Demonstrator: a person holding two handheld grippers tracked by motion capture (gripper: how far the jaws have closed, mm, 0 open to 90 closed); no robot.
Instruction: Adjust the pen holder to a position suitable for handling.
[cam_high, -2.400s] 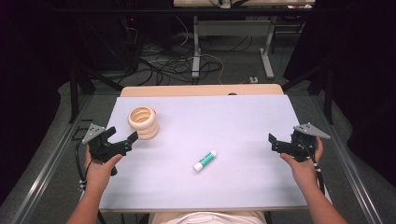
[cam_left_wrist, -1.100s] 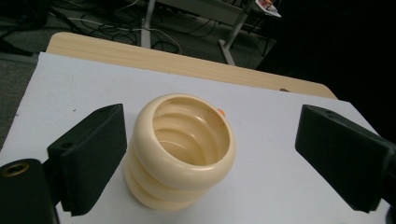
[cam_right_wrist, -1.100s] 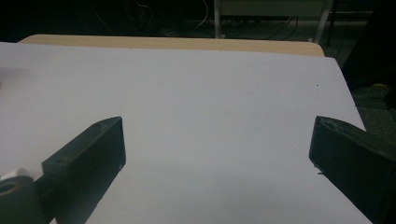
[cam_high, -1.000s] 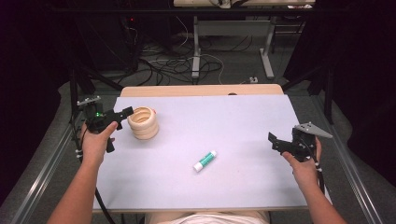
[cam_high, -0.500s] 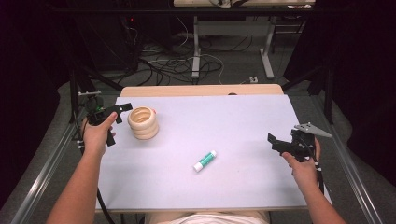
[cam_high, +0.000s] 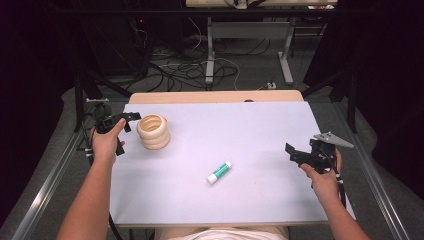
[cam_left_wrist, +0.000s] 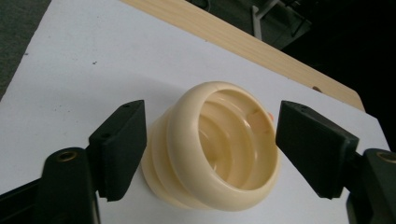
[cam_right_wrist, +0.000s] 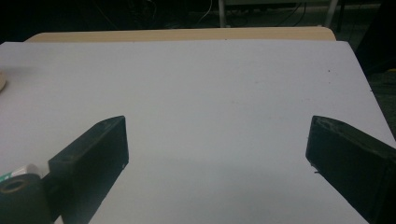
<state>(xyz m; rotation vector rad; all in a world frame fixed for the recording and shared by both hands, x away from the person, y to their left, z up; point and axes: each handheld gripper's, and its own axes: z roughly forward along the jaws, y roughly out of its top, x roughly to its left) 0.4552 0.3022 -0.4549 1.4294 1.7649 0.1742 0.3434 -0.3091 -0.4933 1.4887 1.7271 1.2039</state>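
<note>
1. From the high view, my left gripper (cam_high: 129, 120) sits at the table's (cam_high: 250, 190) left edge, just beside the stack of cream rings (cam_high: 153, 131), which stands upright near the far left corner of the white surface.

2. My left gripper view gives what the high view cannot: the stack of rings (cam_left_wrist: 212, 147) lies between my two black jaws, one jaw at each flank. The jaws have just been closing. The left jaw seems to be at or almost at the rings' side, while a thin gap shows at the right jaw, so I do not count this as a grip.

3. That same close view shows the hollow inside of the rings, with a small pale patch on the inner wall. From above, that is too small to make out.

4. My right gripper (cam_high: 300, 156) hangs over the table's right edge in the high view, well apart from the rings. Its grey three-cornered plate shows on top there.

5. My right gripper view shows its jaws spread wide with nothing but bare table between them.

6. A glue stick (cam_high: 219, 172) with a green end lies flat near the table's middle in the high view, between my two hands. In my right gripper view only its tip (cam_right_wrist: 18, 171) peeks out behind the left jaw.
</note>
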